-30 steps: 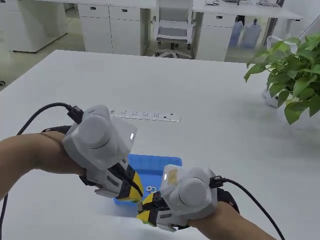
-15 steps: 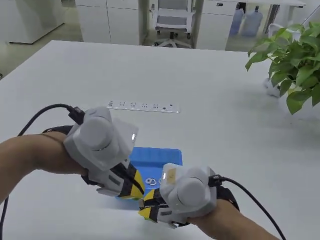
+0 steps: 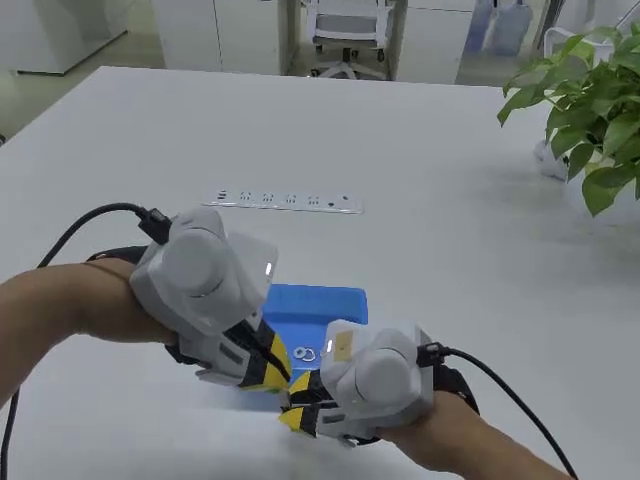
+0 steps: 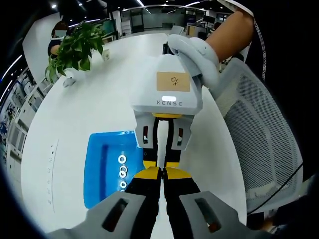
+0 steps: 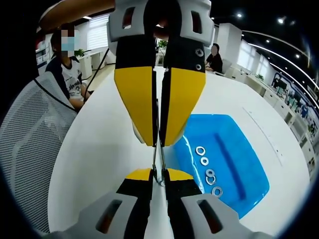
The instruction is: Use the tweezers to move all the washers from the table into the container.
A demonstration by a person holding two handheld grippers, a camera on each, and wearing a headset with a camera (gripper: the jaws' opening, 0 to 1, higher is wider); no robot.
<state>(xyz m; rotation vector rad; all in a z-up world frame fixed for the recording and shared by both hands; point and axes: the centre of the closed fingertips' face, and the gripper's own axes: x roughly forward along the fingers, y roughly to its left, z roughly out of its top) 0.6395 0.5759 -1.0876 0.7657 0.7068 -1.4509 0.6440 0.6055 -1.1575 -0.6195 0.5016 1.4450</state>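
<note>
Thin metal tweezers [image 5: 156, 160] run between the two grippers, which meet tip to tip. My right gripper [image 5: 158, 177] is shut on one end, and my left gripper [image 5: 159, 142], coming from above in that view, is shut on the other. In the left gripper view the tweezers [image 4: 160, 145] show as a pale line from my left gripper [image 4: 160, 175] to the right gripper [image 4: 161, 158]. Several washers [image 5: 205, 167] lie in the blue container [image 5: 234, 149]. In the head view both grippers [image 3: 278, 368] [image 3: 296, 400] sit at the container's [image 3: 320, 305] near edge, beside washers [image 3: 305, 353].
A white power strip [image 3: 285, 201] lies on the table beyond the container. A potted plant [image 3: 590, 100] stands at the far right. A mesh chair back [image 5: 30, 149] is close behind the table edge, and a seated person [image 5: 70, 74] is beyond it.
The head camera has shifted, so the table sits differently in the picture. Both grippers stay tip to tip at the container's near edge, with no clear move of their own.
</note>
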